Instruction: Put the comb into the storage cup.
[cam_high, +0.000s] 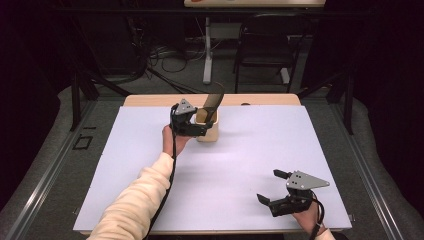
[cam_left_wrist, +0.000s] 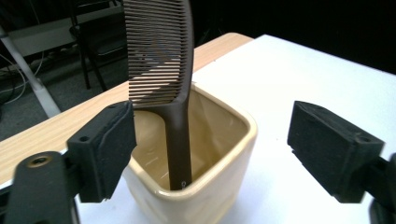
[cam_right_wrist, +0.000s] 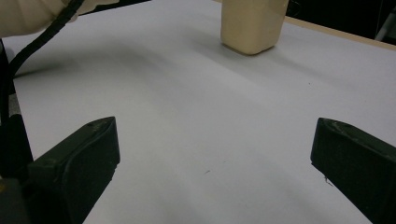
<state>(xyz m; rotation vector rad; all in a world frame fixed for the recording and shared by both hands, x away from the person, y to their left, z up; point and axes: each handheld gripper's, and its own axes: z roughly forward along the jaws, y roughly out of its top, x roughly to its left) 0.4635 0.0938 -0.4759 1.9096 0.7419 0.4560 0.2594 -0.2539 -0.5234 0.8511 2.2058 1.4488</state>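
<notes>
A dark brown comb (cam_left_wrist: 161, 51) stands handle-down in a cream square cup (cam_left_wrist: 205, 196), its teeth rising above the rim. My left gripper (cam_left_wrist: 219, 154) is open, with one jaw on each side of the cup's mouth and neither pad touching the comb. In the high view the left gripper (cam_high: 200, 126) sits against the cup (cam_high: 209, 134) at the far middle of the table, and the comb (cam_high: 214, 102) leans up out of it. My right gripper (cam_high: 270, 186) rests open near the front right, nothing between its jaws. From the right gripper (cam_right_wrist: 210, 154), the cup (cam_right_wrist: 252, 25) is far ahead.
A white sheet (cam_high: 250, 150) covers most of the wooden table (cam_high: 150, 100). A cream sleeve (cam_high: 140, 200) and a black cable cross the sheet's front left. Beyond the far edge stand a black chair (cam_high: 265, 50), a white table leg and floor cables.
</notes>
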